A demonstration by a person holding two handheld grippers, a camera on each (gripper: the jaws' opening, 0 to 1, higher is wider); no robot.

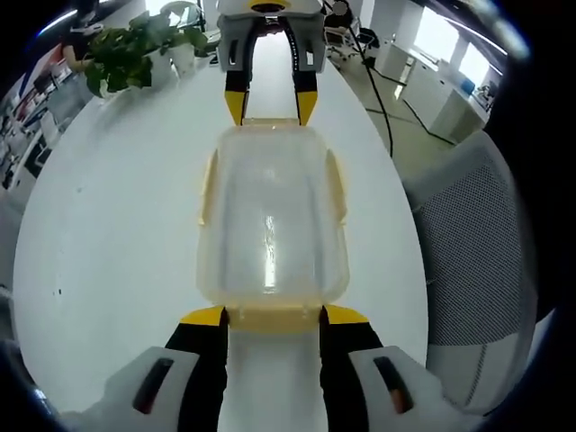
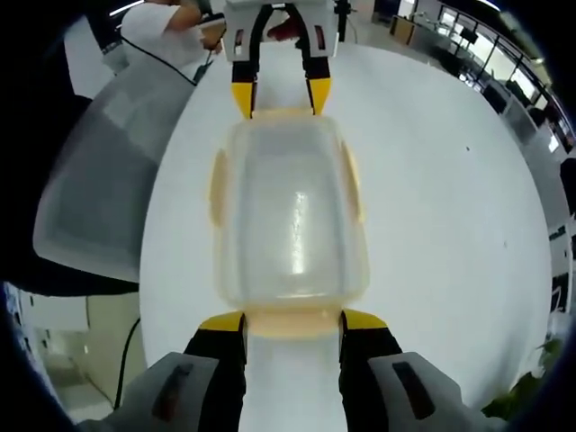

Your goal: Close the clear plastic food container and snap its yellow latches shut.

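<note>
Between the splayed left tongs (image 1: 273, 315) and right tongs (image 2: 292, 321), end to end, the lidded container (image 1: 272, 216).

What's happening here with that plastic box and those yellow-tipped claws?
A person is working with two hand-held grippers on a clear plastic food container that sits on a white table. The left gripper and the right gripper face each other from opposite ends, each with open jaws, its yellow tips at a short end of the container. The lid appears to be on. Yellow latches run along the sides; whether they are snapped shut can't be told. A potted plant stands further off.
</note>
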